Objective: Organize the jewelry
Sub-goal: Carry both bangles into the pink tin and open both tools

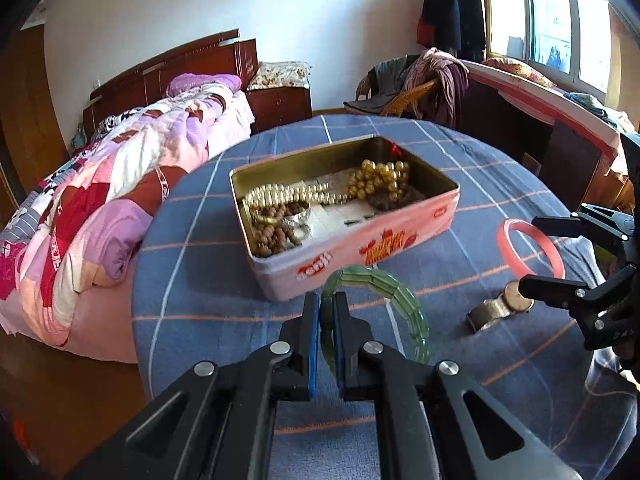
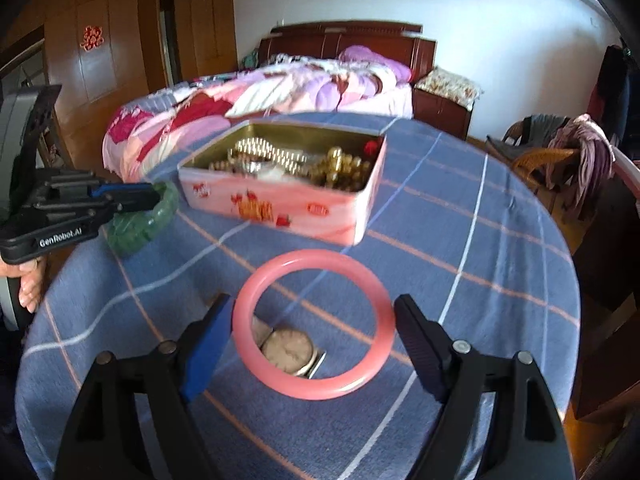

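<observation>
My left gripper (image 1: 327,300) is shut on a green segmented bracelet (image 1: 400,292), which it holds upright just in front of the pink tin (image 1: 360,248). The tin lies open and holds gold bead strands (image 1: 376,180), brown beads and a silver ring. My right gripper (image 2: 314,312) has its jaws wide, pressed on both sides of a pink bangle (image 2: 320,390) held above the table. Under the bangle a wristwatch (image 2: 290,350) lies on the cloth. In the right wrist view the left gripper (image 2: 156,196) and its green bracelet (image 2: 152,224) are at the left of the tin (image 2: 280,204).
The round table (image 1: 192,272) has a blue checked cloth, and its edge curves close on every side. A bed (image 1: 120,184) with a patchwork quilt stands beyond it to the left. A wicker chair (image 1: 404,96) draped in clothes and a desk (image 1: 540,112) stand at the back right.
</observation>
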`<state>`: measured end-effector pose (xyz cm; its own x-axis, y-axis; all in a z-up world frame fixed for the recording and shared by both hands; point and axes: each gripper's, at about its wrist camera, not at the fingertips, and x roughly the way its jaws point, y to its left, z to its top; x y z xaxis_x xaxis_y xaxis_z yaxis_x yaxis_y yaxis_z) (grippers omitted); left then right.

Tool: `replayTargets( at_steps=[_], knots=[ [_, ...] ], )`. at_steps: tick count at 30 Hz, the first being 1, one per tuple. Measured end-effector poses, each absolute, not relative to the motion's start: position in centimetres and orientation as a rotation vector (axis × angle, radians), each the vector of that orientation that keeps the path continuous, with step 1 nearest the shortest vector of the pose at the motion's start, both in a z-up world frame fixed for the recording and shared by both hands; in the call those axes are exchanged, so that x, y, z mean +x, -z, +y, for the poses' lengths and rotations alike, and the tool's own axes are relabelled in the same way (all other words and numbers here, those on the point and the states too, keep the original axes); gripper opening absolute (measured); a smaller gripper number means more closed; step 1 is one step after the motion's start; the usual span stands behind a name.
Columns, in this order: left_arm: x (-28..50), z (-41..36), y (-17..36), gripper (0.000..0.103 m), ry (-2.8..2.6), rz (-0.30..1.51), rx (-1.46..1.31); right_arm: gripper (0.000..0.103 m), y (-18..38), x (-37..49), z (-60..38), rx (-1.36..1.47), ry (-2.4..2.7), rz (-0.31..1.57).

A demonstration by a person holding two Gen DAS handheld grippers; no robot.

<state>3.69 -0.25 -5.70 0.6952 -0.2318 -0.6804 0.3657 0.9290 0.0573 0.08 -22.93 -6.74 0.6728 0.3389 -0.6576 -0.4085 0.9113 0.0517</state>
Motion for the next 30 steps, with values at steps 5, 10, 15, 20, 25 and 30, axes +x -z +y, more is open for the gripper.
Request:
replayTargets(
  at_steps=[5,10,15,20,25,30],
  knots=[
    [4.5,-0.3,3.4,0.006,0.338,0.688,0.223,0.083,5.4,1.6,-22.1,-0.111,-0.418,0.690],
    [6.1,-0.5,1.8,0.006,0.320,0.655,0.263,0.083,4.1,3.6,-21.2,-0.115,-0.417,0.655],
    [10.3,-1.3,0.5,0.006,0.285,0.631,0.281,0.083,1.7,7.3,-19.4,-0.117,-0.417,0.589],
    [15.9,-0.8,2.8,0.017,0.154,0.688,0.252,0.090,2.8,11.4,-18.7,-0.095,-0.415,0.651],
    [12.0,1.0,6.1,0.018,0.229,0.737,0.166,0.090,5.8,7.3,-21.4,-0.101,-0.367,0.711],
    [7.5,1.8,6.4,0.042,0.190,0.670,0.121,0.090,7.6,3.6,-24.3,-0.076,-0.322,0.748]
  ],
)
